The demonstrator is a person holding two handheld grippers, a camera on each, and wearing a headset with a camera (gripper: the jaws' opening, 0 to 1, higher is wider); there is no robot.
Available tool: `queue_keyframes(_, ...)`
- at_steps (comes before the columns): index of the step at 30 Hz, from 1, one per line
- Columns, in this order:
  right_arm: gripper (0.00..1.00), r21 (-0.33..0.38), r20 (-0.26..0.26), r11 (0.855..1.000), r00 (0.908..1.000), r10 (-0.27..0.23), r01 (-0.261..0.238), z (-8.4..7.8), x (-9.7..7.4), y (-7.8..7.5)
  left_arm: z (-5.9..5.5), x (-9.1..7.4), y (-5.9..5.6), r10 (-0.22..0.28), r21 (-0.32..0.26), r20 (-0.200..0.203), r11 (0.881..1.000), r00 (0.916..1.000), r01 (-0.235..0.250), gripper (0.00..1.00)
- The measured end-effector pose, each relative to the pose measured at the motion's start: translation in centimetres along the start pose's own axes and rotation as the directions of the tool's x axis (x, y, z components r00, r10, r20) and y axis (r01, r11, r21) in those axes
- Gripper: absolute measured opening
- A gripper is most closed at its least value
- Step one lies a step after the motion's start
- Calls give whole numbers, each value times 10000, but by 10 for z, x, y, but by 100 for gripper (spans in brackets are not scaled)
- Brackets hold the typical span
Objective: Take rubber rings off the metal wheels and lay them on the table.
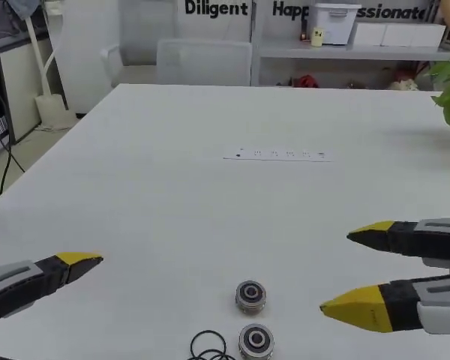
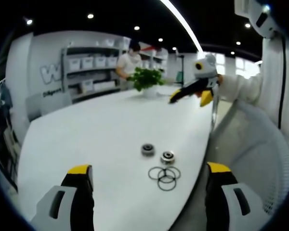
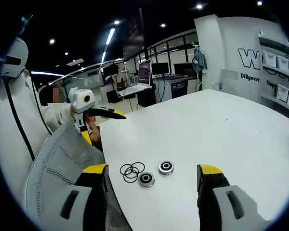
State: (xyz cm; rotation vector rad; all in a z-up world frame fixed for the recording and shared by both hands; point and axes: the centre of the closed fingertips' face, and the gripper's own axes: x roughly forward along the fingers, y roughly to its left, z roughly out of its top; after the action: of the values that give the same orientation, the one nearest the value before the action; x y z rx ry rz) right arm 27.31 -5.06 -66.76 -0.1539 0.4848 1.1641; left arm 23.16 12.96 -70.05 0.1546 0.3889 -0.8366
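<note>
The yellow-tipped left gripper and right gripper were held with jaws apart; thin black rubber rings were laid beside round metal wheels

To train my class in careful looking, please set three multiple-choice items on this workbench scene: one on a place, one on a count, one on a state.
1. Where do the thin black rubber rings lie?
A. on the floor
B. on the white table, beside the nearer round metal wheel
C. between a gripper's jaws

2. How many metal wheels are on the table?
A. one
B. two
C. four

3. How are the yellow-tipped left gripper and right gripper?
A. both open, holding nothing
B. both shut on a wheel
C. one shut on a ring

Answers:
1 B: the rings lie flat beside that wheel.
2 B: a second wheel sits just behind the first.
3 A: each gripper's jaws stand wide apart, gripping nothing.
</note>
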Motion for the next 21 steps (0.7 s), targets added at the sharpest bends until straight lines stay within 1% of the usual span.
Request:
queue_keyframes(3,79,119,-137,9998,9998,-150,152,-11,-9,-4,-4,-1,-1,10,-146,-39,9999,10000,-11,99)
queue_keyframes(5,79,261,-239,9988,9989,-414,420,-18,-14,-9,-7,-1,-1,55,-227,-82,9997,10000,-57,99)
queue_keyframes(7,79,341,-325,9978,9979,-556,567,-25,-18,-12,-10,-2,-1,90,-276,-112,9996,9999,-93,100)
queue_keyframes(12,82,595,-467,9951,9960,-759,786,-40,-27,-15,-15,-4,0,186,-402,-173,9990,9997,-193,100)
queue_keyframes(14,82,894,-432,9921,9955,-849,885,-46,-30,-15,-17,-5,2,241,-478,-186,9985,9995,-250,100)
queue_keyframes(17,83,1146,-414,9887,9949,-923,965,-55,-31,-15,-21,-4,3,287,-594,-187,9978,9994,-298,100)
queue_keyframes(18,83,1387,-432,9851,9944,-965,1016,-62,-32,-15,-23,-4,3,299,-648,-217,9974,9993,-312,100)
queue_keyframes(21,83,1628,-598,9809,9934,-981,1067,-76,-33,-14,-28,-5,5,335,-725,-318,9967,9989,-357,100)
